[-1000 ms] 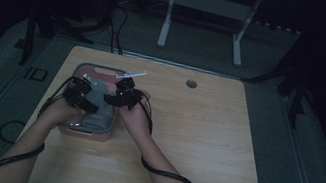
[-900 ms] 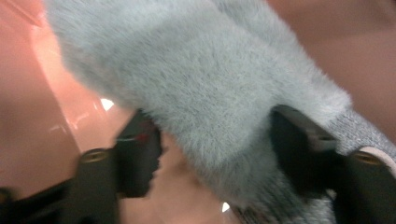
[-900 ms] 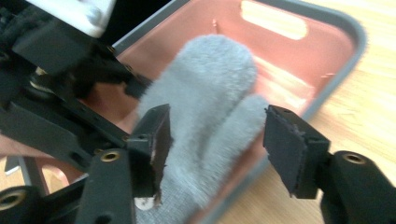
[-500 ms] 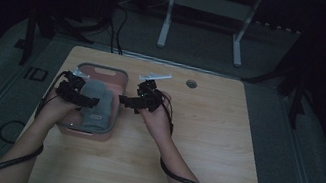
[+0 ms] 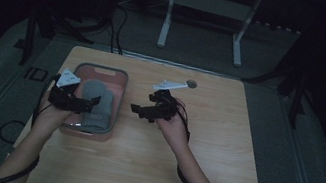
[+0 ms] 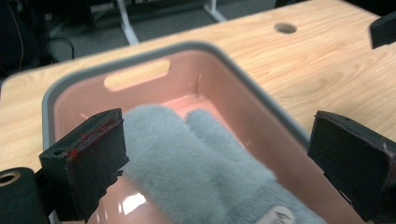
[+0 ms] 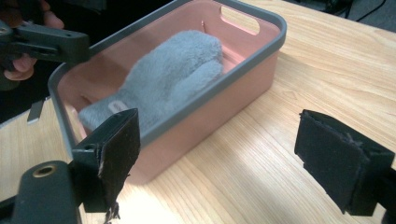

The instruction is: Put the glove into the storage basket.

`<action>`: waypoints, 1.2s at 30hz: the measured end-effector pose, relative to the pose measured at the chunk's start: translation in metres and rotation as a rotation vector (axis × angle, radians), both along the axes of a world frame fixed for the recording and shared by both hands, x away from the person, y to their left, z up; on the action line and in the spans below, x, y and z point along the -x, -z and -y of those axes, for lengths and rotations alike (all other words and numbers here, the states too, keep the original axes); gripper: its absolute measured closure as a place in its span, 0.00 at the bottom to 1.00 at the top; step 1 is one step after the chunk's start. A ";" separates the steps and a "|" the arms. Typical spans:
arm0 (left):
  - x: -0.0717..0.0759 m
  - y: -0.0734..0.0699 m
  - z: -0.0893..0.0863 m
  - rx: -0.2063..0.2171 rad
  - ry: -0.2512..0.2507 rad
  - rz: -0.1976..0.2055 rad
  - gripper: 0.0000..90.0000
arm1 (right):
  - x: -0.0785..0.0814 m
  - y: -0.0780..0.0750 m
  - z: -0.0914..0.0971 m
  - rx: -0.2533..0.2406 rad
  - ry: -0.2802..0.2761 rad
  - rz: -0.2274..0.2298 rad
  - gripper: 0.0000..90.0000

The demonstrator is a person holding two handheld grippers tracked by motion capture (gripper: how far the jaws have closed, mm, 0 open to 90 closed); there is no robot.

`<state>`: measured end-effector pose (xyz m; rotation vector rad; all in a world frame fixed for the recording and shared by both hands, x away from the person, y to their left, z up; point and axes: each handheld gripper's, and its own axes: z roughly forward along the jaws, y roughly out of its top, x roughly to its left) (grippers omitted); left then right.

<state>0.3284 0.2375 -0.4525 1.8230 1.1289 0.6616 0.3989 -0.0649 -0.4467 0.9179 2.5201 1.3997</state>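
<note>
So, left gripper point(image 5: 93, 102) at the left of the high view: jaws spread wide, just been opening, nothing pinched. Hangs over the left edge of the bin point(image 5: 116, 108), tips aimed toward the middle of the frame. Same story from its own camera: two black pads far apart at the bottom corners, fuzzy grey mitten point(image 6: 196, 163) lying below and between them, not touched.

Right gripper point(image 5: 139, 112) near the centre of the high view: also spread, also just been opening, empty. Sits over bare wood just right of the bin, apart from it, tips pointing left at the bin wall. Grey three-cornered plate on top, cable trailing down along the forearm.

Mitten lies flat inside the pink bin with the grey rim, thumb toward the end with the handle slot, small label near the cuff. Bin on the left half of the wooden table point(image 5: 218, 167). Small round hole point(image 5: 191, 83) in the tabletop, upper middle of the high view, well apart from everything else.
</note>
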 end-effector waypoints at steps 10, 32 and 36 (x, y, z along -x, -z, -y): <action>0.028 -0.001 0.036 0.020 0.114 0.039 0.05 | 0.020 0.004 0.034 0.013 -0.021 0.037 0.16; 0.046 0.041 0.138 0.039 0.398 0.002 0.05 | 0.053 0.045 0.124 -0.006 -0.040 0.055 0.16; 0.047 0.053 0.151 0.042 0.433 0.001 0.05 | 0.058 0.052 0.138 -0.001 -0.048 0.072 0.16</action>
